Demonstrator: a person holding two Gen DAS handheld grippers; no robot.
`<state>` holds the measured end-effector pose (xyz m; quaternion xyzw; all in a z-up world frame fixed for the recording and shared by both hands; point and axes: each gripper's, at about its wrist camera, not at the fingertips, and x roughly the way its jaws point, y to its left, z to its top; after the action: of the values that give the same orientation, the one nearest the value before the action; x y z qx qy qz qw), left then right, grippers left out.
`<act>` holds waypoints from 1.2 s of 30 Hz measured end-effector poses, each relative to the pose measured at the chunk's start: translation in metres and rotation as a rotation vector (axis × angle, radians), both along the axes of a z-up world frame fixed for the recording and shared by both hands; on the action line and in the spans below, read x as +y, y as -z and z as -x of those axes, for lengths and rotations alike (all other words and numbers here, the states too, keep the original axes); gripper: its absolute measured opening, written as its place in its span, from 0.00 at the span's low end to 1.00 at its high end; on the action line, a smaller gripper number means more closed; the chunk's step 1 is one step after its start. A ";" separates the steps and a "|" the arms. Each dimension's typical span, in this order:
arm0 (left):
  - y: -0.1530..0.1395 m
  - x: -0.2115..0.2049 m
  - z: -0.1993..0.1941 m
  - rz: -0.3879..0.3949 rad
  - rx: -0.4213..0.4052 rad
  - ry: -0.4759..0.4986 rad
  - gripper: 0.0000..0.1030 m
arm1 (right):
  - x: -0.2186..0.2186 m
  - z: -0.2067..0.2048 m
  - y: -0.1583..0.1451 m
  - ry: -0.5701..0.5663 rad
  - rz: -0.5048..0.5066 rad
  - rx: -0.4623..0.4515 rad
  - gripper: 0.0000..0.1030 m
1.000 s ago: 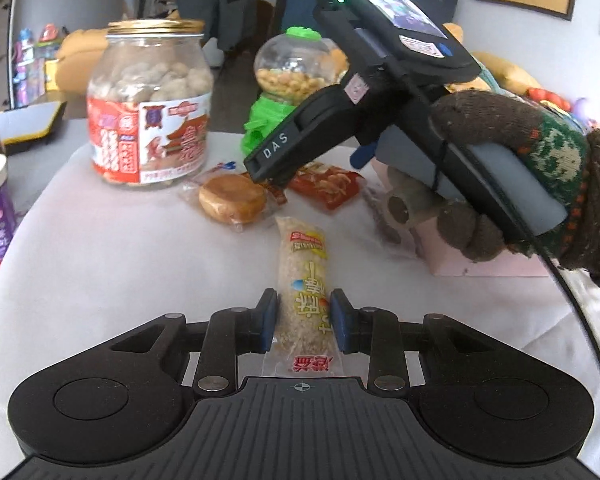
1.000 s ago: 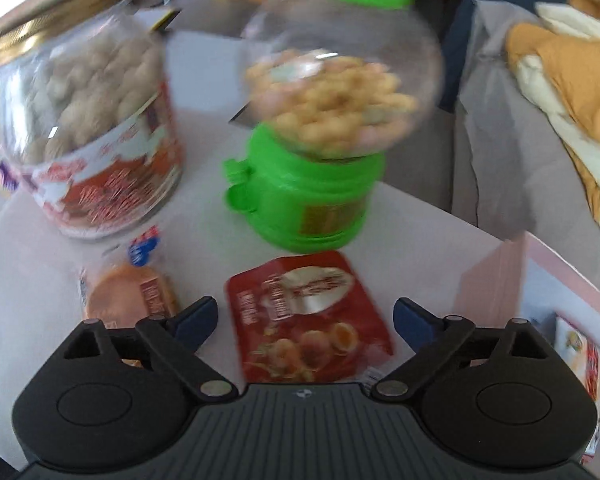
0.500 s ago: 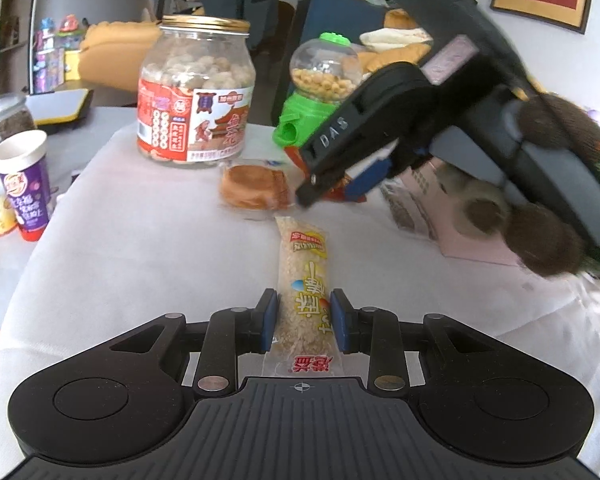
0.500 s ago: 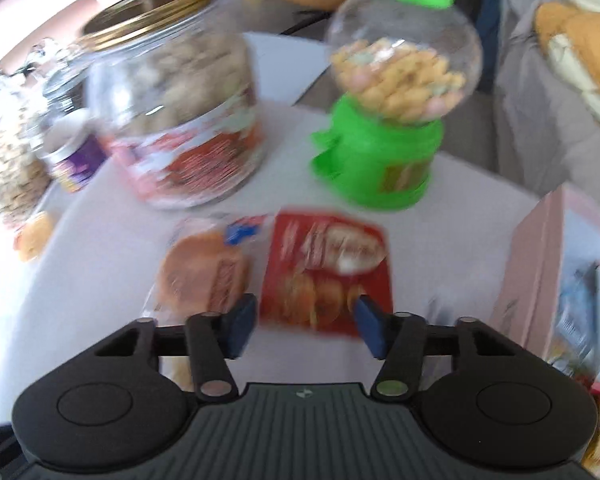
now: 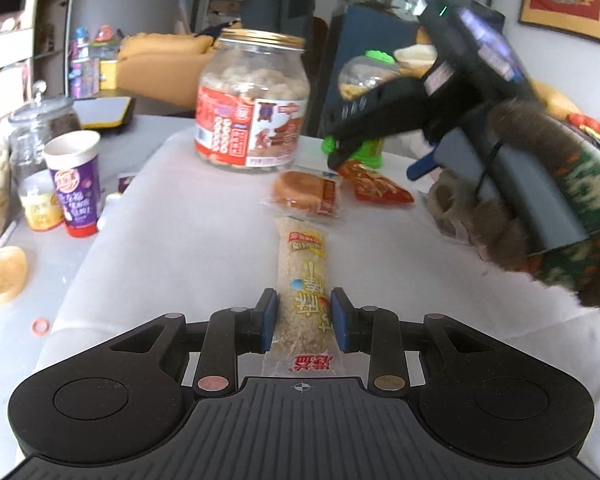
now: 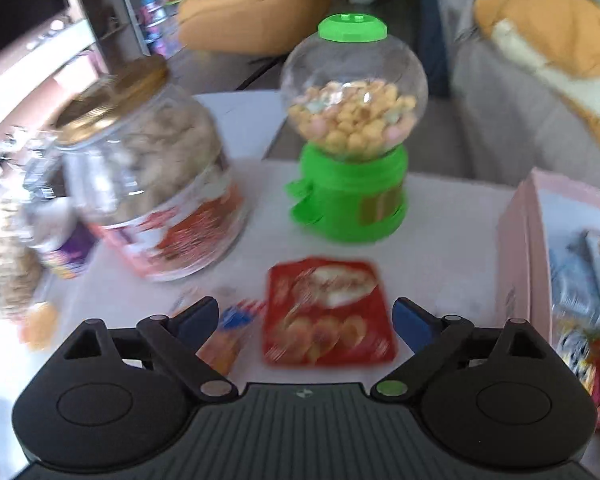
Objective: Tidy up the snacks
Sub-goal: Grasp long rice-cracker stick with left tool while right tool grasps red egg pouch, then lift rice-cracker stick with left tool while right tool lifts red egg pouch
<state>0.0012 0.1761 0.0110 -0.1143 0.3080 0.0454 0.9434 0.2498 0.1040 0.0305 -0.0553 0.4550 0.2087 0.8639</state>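
Note:
My left gripper (image 5: 303, 319) is shut on a long clear-wrapped rice bar (image 5: 305, 276) that lies on the white tablecloth. A wrapped round cake (image 5: 305, 193) and a red snack packet (image 5: 380, 184) lie beyond it. My right gripper (image 6: 305, 318) is open, its jaws wide on either side of the red snack packet (image 6: 328, 312), which lies on the cloth; it also shows in the left wrist view (image 5: 374, 164), held by a gloved hand. The round cake (image 6: 224, 340) is partly hidden under its left finger.
A large peanut jar (image 5: 252, 104) and a green candy dispenser (image 6: 350, 140) stand at the back. A pink box (image 6: 520, 240) holding several snack packs is at the right. A purple cup (image 5: 76, 184), glass jars and a small yellow pot stand at the table's left edge.
The right gripper closed partway half a second ago and has opened wide again over the red packet, which still lies on the cloth. The left gripper still holds the rice bar.

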 end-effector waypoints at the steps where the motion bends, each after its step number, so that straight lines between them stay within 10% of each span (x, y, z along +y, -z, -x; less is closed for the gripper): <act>1: 0.001 0.001 0.001 0.003 -0.003 0.000 0.33 | 0.004 -0.004 0.005 0.004 0.029 -0.011 0.91; 8: 0.003 -0.002 0.001 -0.012 -0.007 0.002 0.34 | -0.004 -0.026 0.024 0.025 -0.017 0.028 0.99; 11: 0.004 0.001 -0.001 0.001 -0.009 -0.001 0.34 | -0.010 -0.019 0.016 -0.015 0.012 0.025 0.75; 24: 0.005 0.005 0.000 0.041 -0.019 -0.006 0.33 | -0.075 0.113 -0.014 -0.283 -0.069 0.038 0.74; 36: 0.006 -0.078 0.005 0.083 0.012 0.272 0.33 | -0.184 0.169 0.006 -0.079 0.036 -0.098 0.74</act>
<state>-0.0042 0.0985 0.0055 -0.1101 0.3279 -0.0948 0.9335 0.0810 -0.0805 0.0241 -0.0990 0.4136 0.2312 0.8751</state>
